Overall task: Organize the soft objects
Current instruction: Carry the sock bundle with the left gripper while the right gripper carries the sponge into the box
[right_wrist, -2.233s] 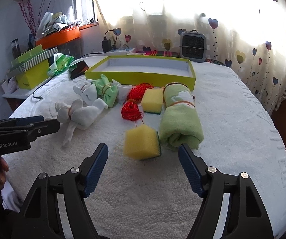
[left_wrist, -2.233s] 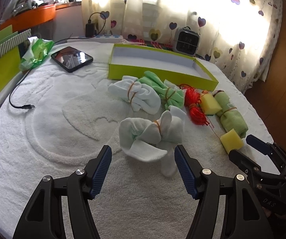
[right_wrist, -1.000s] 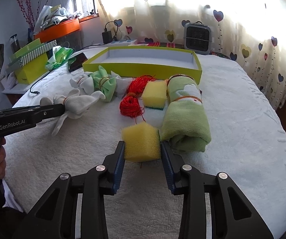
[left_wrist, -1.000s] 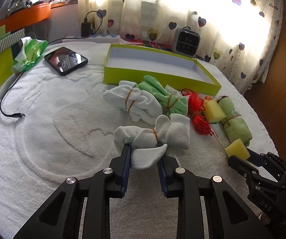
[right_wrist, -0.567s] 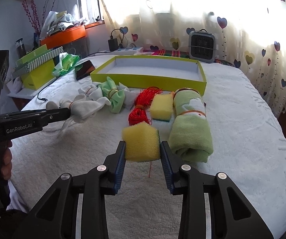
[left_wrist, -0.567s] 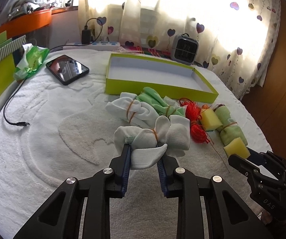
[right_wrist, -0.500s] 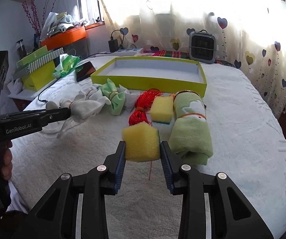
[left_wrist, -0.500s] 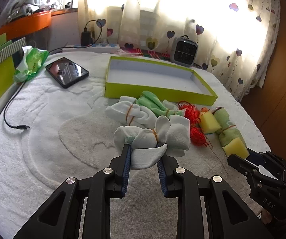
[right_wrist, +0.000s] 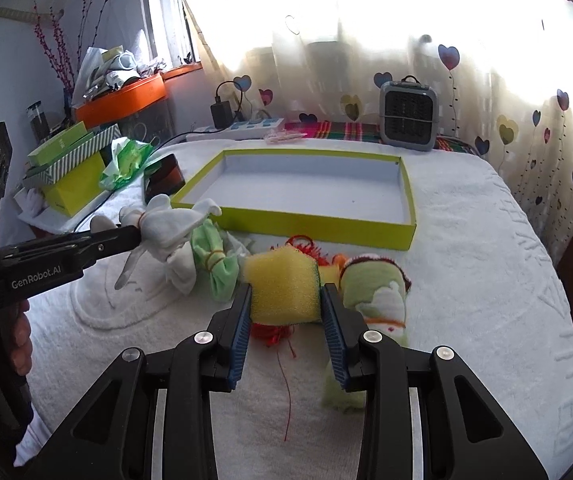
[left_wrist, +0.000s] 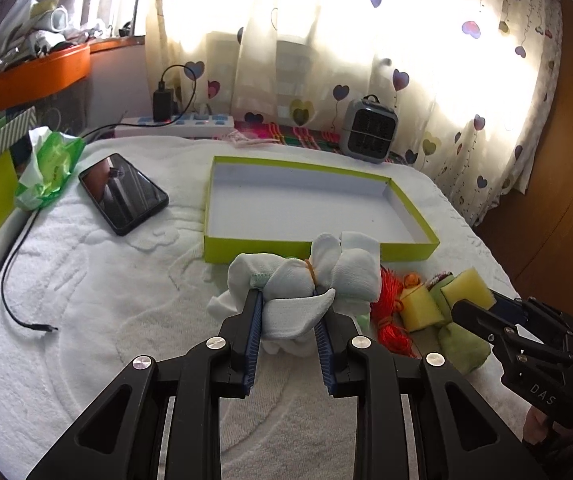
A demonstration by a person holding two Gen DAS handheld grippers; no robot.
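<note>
The lime tray [right_wrist: 405, 216] lies straight ahead and far of both my claws, long axis left to right, nothing inside. My left claw [left_wrist: 288, 322] pinches the white sock bundle [left_wrist: 306, 280]; my right claw [right_wrist: 285, 322] pinches the yellow sponge [right_wrist: 284, 292]. The green towel roll [right_wrist: 378, 296] and red cord [left_wrist: 388, 312] lie between.

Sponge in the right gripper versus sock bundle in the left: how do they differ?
The yellow sponge is a blocky foam cube; the white sock bundle is floppy cloth tied with a rubber band. The sponge fills the right gripper; the bundle spills past the left gripper. Both are clamped, facing the empty green tray.
</note>
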